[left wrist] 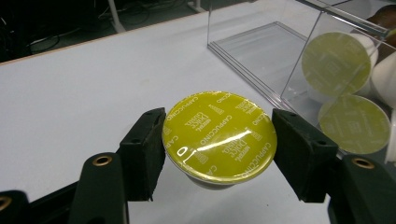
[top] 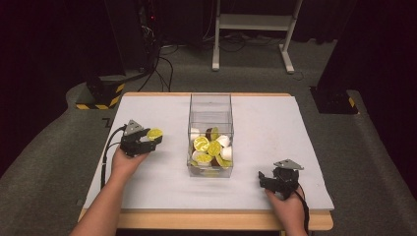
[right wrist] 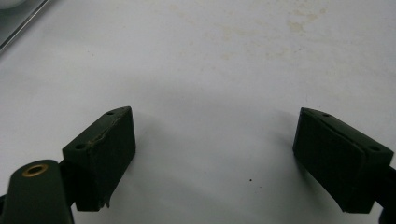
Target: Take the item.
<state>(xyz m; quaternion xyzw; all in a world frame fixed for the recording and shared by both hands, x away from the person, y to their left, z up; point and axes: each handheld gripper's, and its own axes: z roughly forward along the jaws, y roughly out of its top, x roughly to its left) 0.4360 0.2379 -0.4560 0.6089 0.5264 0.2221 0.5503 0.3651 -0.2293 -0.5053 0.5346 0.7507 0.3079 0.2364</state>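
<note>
Gripping a yellow-lidded cappuccino capsule (left wrist: 219, 136) by its rim, foil up so the body hangs free, the left claw (top: 150, 139) holds it above the white bench (top: 275, 123), left of the clear box (top: 210, 110) of capsules. The right claw (top: 268, 179) rests spread and empty, near right.
</note>
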